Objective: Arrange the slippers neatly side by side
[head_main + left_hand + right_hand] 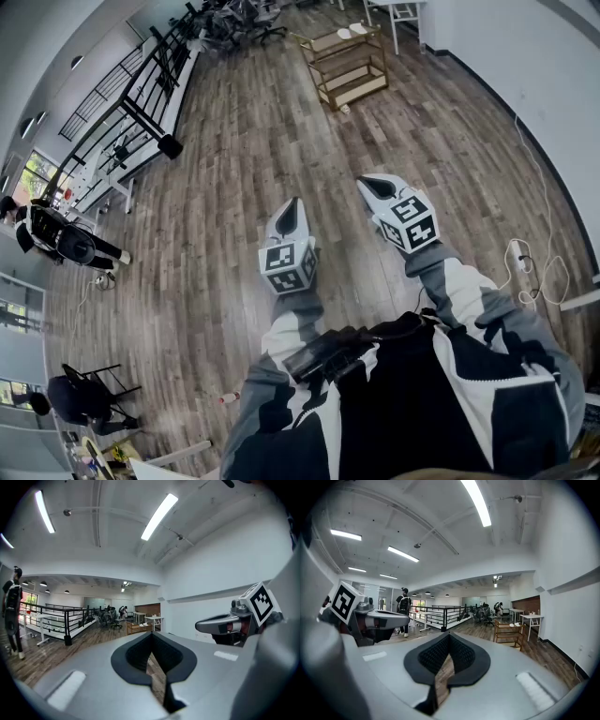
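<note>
Grey, smooth-shelled L gripper point(292, 206) & R gripper point(372, 184): ribbed black pads point(432, 655) pressed together, both empty, over wood-plank floor point(225, 206). Boxy wooden rack point(349, 64) well ahead of R gripper.

Black, white and grey panelled jacket point(422, 403) with grey sleeves point(281, 342).
Left gripper point(292, 208) and right gripper point(373, 185) have smooth grey shells and black ridged pads point(433, 656); each bears a white cube point(287, 265) with black square markers.

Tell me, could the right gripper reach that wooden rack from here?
Probably not yet: the right gripper, shut and empty, is far short of the wooden rack, though bare floor lies between.
</note>
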### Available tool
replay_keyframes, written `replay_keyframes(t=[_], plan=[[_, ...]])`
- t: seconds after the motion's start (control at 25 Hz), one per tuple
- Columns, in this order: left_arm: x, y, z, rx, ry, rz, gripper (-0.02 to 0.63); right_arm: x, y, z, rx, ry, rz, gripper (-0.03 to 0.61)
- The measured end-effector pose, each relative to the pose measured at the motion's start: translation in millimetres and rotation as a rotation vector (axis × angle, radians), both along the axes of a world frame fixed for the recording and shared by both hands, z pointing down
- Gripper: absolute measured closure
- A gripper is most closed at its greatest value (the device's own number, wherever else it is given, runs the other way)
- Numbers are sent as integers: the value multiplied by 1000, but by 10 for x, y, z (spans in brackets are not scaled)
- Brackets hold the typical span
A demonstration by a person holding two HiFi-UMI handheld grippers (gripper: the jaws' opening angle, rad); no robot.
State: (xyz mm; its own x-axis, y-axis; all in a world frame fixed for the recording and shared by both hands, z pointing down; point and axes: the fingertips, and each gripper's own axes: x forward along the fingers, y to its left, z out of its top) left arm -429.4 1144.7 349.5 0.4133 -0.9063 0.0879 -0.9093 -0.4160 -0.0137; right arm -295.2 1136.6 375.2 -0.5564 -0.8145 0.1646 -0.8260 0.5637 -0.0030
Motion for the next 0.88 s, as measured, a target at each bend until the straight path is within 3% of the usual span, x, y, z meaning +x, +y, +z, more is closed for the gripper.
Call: replay_keyframes(t=[0.88], plan=[[1, 64, 84, -11, -13, -7, 601, -54, 67, 36, -3, -30, -17, 574]])
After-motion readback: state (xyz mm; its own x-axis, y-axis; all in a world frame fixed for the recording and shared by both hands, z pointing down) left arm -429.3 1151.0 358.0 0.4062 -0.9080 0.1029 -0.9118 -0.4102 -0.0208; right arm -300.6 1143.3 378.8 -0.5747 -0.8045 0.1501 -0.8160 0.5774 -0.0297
